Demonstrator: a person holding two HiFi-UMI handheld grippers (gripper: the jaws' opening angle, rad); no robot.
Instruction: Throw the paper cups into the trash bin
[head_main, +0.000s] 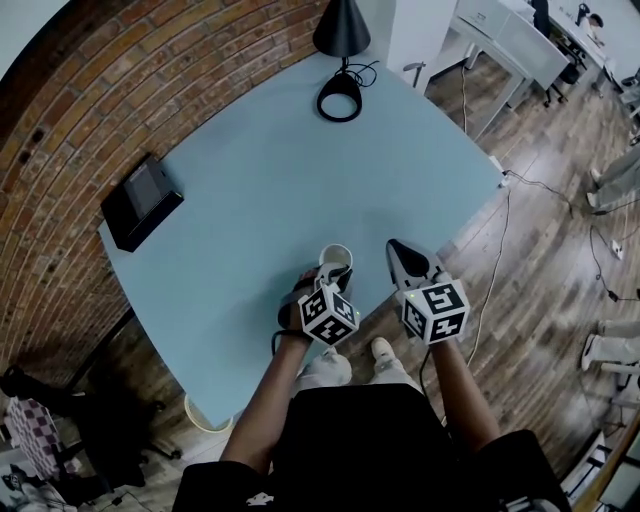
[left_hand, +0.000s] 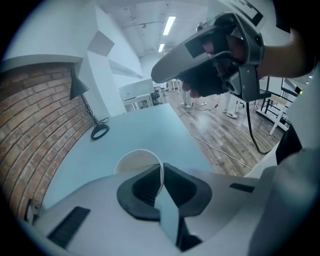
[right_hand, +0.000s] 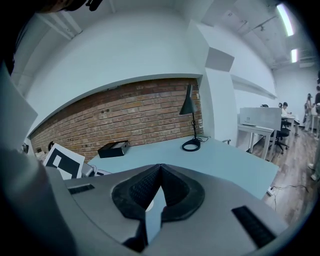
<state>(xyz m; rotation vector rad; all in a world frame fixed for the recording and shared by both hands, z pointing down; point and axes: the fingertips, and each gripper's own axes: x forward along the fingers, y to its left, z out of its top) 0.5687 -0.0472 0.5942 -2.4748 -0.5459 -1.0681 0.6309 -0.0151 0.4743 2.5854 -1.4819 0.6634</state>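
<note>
White paper cup (head_main: 336, 256) is at the table's (head_main: 250, 190) near edge, its rim pinched between the left gripper's (left_hand: 161, 181) fingers. The right gripper's (right_hand: 159, 189) fingers are closed together, empty. The grasp looks made; next comes lifting the cup and carrying it to the bin, probably the pale tub (head_main: 203, 415) on the floor.

A black desk lamp (head_main: 342, 28) stands at the far edge of my pale blue worktop (head_main: 270, 200), a black box (head_main: 142, 200) nearer the brick wall (head_main: 80, 110).
</note>
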